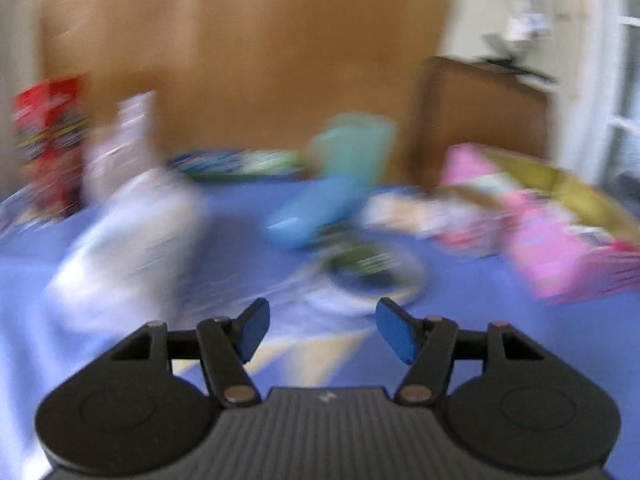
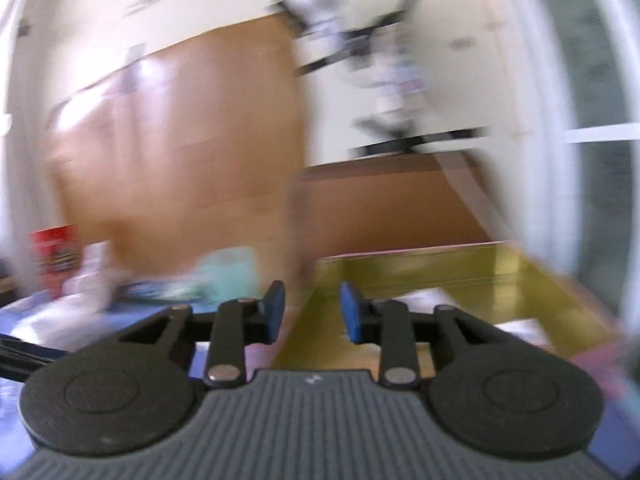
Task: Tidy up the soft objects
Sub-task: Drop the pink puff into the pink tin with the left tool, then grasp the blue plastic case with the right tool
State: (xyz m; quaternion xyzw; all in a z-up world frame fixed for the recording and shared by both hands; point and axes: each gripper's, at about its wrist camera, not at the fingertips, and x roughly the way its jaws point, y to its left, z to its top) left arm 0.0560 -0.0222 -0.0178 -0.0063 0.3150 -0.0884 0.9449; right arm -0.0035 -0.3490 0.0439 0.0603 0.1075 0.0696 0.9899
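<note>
Both views are heavily smeared by motion blur; only the gripper bodies in the foreground are sharp, and outlines beyond them cannot be resolved.

Left wrist view: the left gripper (image 1: 323, 330) hangs above a blue cloth-covered surface (image 1: 480, 344), its two blue-padded fingers spread wide with nothing between them. Ahead lie several soft-looking items, none identifiable with certainty: one pale white bundle (image 1: 128, 240) at left, one blue oblong item (image 1: 316, 210) near the centre, one teal shape (image 1: 356, 148) behind it, and one pink mass (image 1: 556, 240) at right, which lies against a yellow-green box (image 1: 580, 192) cut off by the frame edge. One round white-rimmed object (image 1: 368, 268) sits just beyond the fingertips; its contents are illegible. One red package (image 1: 50, 140) stands at far left, in front of a brown wooden panel (image 1: 260, 60).

Right wrist view: the right gripper (image 2: 312, 312) is held with its two fingers set a moderate gap apart, empty. It points over the open yellow-green box (image 2: 500, 276), whose near wall is hidden behind the gripper body. The pale patches inside the box cannot be identified. The red package (image 2: 54, 254) and teal shape (image 2: 230, 268) appear again at left, blurred.
</note>
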